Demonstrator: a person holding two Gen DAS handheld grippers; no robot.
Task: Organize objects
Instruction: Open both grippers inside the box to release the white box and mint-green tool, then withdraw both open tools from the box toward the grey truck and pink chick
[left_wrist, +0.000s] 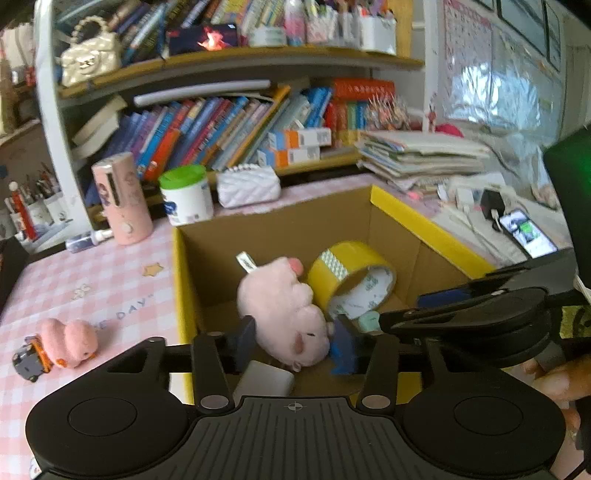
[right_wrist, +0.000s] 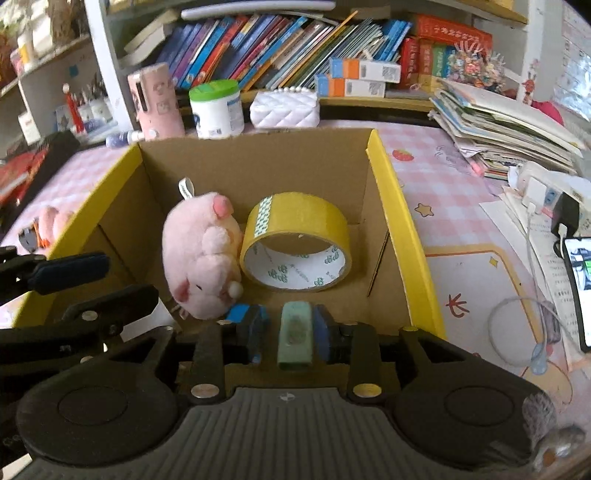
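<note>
Plush pig (left_wrist: 284, 314) lies in the cardboard box (left_wrist: 424, 218) in the left wrist view, on its side beside a roll of yellow tape (left_wrist: 347, 280), which leans tilted just to its right; the left gripper (left_wrist: 295, 343) stands partly open around the pig's near end, a blue pad (left_wrist: 345, 347) close on one side and the other finger near on the other, with no firm squeeze to be seen; a grey flat block (left_wrist: 266, 380) lies under the fingers inside the box; the box sits on a pink checked cloth (left_wrist: 92, 273); a small pink toy (left_wrist: 64, 341) lies on that cloth well left of the box; a pink cylinder (left_wrist: 122, 199) and a green-lidded tub (left_wrist: 186, 195) stand behind the box.

Right wrist view: the pig (right_wrist: 201, 254) touches the tape (right_wrist: 295, 243) at the box's middle, the tape resting tilted on its edge against the back wall; the right gripper (right_wrist: 288, 330) is slightly open with a pale green block (right_wrist: 295, 336) between its blue pads; the right-hand pad seems to touch it, a narrow gap shows at the other; the left gripper's finger (right_wrist: 70, 271) shows at the left over the box (right_wrist: 391, 206) rim.
</note>
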